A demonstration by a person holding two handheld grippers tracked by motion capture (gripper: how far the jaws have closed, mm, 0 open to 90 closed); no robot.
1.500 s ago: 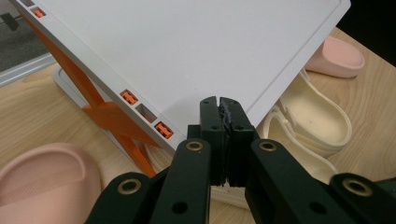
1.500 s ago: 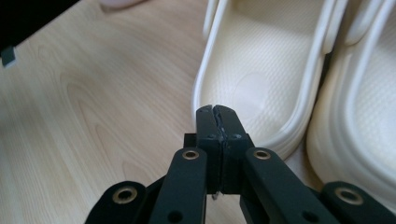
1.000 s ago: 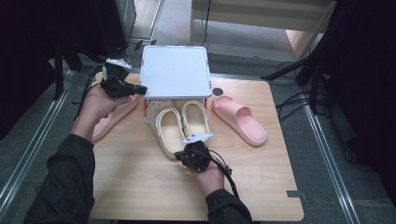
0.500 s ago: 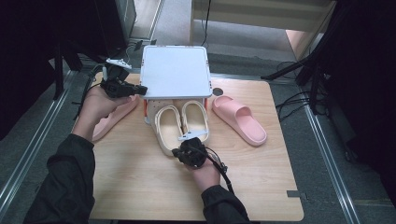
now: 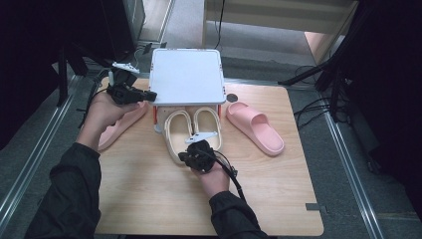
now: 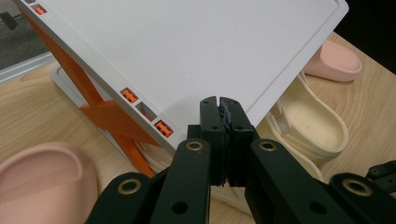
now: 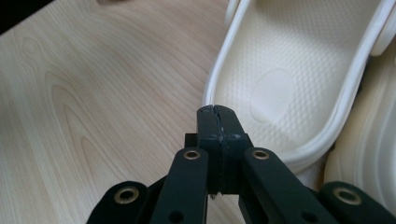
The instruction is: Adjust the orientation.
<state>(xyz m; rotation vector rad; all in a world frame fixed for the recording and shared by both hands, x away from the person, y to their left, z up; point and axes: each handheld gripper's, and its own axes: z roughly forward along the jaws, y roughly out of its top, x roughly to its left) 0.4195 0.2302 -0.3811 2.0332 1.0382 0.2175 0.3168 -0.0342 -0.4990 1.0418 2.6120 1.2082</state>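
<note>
While the cream slippers (image 5: 191, 130) lie side by side, toes tucked under the white rack (image 5: 185, 75), our right gripper (image 5: 195, 155) sits at the heel rim of the nearer one, jaws pressed together on nothing. Up to its left, our left gripper (image 5: 130, 93) hovers by the rack's edge, jaws likewise closed and empty. Pink slippers flank the pair, one (image 5: 255, 128) right, one (image 5: 121, 123) under the left hand, all on our wooden desk (image 5: 278, 194).

The white rack top (image 5: 185, 76) hid my cream slippers' (image 5: 193, 130) toes; my left hand covered much of the left pink slipper (image 5: 118, 128).
</note>
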